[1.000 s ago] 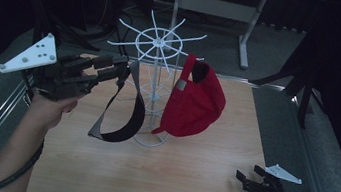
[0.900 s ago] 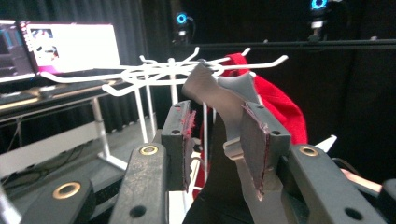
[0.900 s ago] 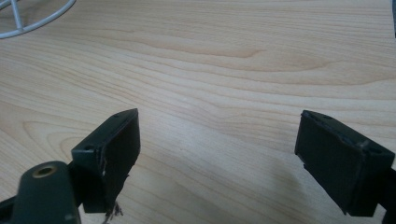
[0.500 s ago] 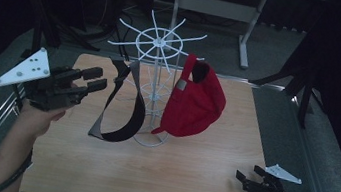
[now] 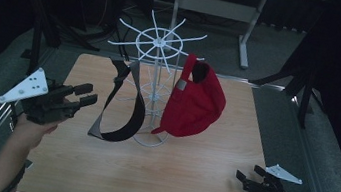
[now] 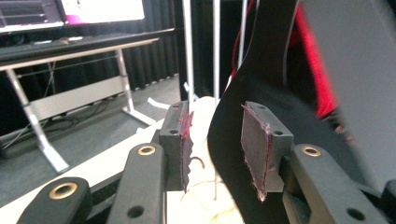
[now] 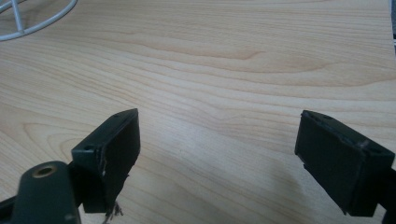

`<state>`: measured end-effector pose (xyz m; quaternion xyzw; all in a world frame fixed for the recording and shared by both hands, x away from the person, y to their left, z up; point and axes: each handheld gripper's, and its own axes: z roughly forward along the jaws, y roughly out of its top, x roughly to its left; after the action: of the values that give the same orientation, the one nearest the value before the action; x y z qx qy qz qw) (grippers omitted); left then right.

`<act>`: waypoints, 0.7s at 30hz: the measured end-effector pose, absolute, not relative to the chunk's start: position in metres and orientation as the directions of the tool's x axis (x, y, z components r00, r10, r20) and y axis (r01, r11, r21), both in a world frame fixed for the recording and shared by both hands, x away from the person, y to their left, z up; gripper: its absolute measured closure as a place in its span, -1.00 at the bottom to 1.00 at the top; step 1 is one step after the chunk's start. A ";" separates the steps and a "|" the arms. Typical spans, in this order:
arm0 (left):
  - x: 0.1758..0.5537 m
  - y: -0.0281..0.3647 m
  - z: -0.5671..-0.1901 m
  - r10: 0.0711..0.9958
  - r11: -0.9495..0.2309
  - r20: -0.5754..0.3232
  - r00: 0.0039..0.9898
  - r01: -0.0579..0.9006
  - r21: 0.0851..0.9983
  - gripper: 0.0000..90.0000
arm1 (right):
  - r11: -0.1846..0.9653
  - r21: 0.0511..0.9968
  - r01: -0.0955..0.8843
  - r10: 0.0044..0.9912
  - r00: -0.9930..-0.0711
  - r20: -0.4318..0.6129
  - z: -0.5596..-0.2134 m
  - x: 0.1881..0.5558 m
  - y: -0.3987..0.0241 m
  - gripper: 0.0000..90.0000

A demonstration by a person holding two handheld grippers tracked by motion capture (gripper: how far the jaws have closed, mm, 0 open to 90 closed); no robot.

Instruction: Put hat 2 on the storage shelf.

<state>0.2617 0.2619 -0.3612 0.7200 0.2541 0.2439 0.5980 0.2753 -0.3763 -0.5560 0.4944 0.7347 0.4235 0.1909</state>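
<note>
Two grippers work at a light wooden table, and each camera tells a part the others miss. Nearest, at the table's front right corner, the right gripper rests low by the edge; its own view shows its jaws spread wide with nothing but bare wood grain between them, and a curve of white wire base at the top left corner. From above, the left gripper hangs at the table's left edge, held level in a hand, jaws pointing toward the black and grey looped strap visor. The high view leaves a small gap between jaw tips and strap. The left gripper view adds what the high one cannot: the jaws stand released, narrowly parted, and the visor's black band hangs just past the pads, seen partly through the gap; neither pad presses on it, as far as I can tell. Red cloth glows behind the band.

Farther in, the visor hangs from an arm of the white wire spoked rack at the table's middle, its loop reaching almost down to the wood. The red fabric baseball cap hangs on the rack's right side, near the visor but apart. Open wood lies along the whole front and right of the rack; beyond the far edge stand desk legs on a dark floor.
</note>
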 end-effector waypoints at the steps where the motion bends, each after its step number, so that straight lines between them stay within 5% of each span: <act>1: 0.262 0.263 -0.365 0.660 -0.155 0.041 0.750 0.083 0.984 0.39 | 0.154 0.810 0.565 0.888 -0.439 0.137 -0.556 0.275 -0.376 -0.69; 21: 0.259 0.284 -0.435 0.712 -0.138 -0.031 0.702 0.182 0.974 0.39 | 0.158 0.812 0.562 0.888 -0.441 0.133 -0.557 0.275 -0.376 -0.69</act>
<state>0.2586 0.2835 -0.4346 0.7186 0.3111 0.2290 0.5783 0.2751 -0.3760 -0.5567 0.4925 0.7360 0.4226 0.1928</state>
